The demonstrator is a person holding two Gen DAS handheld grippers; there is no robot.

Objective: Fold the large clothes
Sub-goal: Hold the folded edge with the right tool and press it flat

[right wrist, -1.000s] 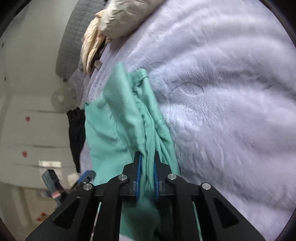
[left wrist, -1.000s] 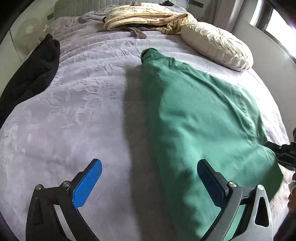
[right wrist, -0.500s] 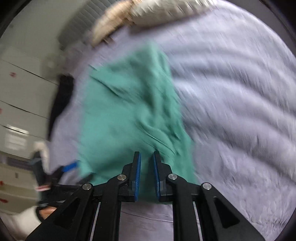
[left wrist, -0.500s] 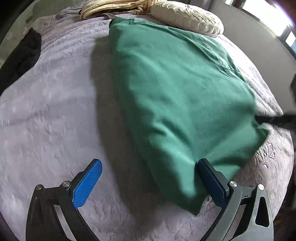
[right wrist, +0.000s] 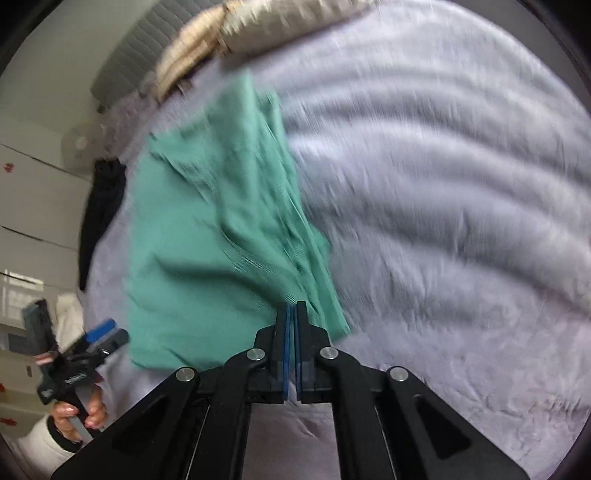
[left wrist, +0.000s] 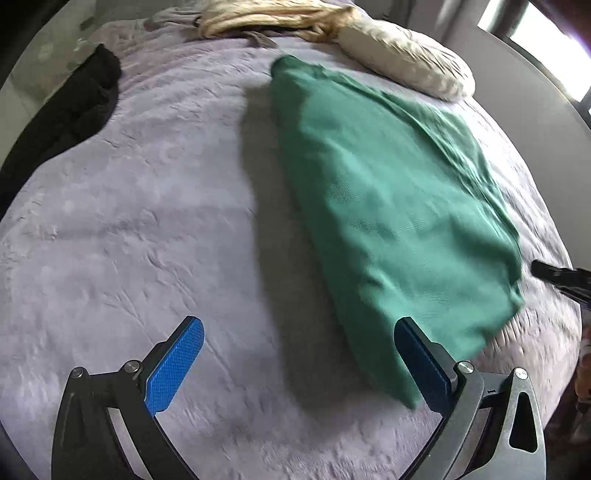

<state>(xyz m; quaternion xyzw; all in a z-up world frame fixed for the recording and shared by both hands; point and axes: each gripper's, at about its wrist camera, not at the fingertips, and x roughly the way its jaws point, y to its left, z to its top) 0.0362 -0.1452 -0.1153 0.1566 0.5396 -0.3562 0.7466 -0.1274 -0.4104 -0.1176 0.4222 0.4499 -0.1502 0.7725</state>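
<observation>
Green garment (left wrist: 388, 206) on grey bedspread (left wrist: 129, 229)

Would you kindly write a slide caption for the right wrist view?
Right gripper shut on the green garment, pulling its near edge across the lavender bedspread.

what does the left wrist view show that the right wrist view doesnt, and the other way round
Only the left wrist view shows the left gripper from behind, its jaws wide apart, its right blue pad at the garment's near edge, plus the bright window.

Only the right wrist view shows the right gripper shut on the garment's near edge, the person's hand holding the other tool, and the white cupboards.

Both show the green garment spread on the grey bedspread, the black clothing at the bed's edge, and the cream pillow.
</observation>
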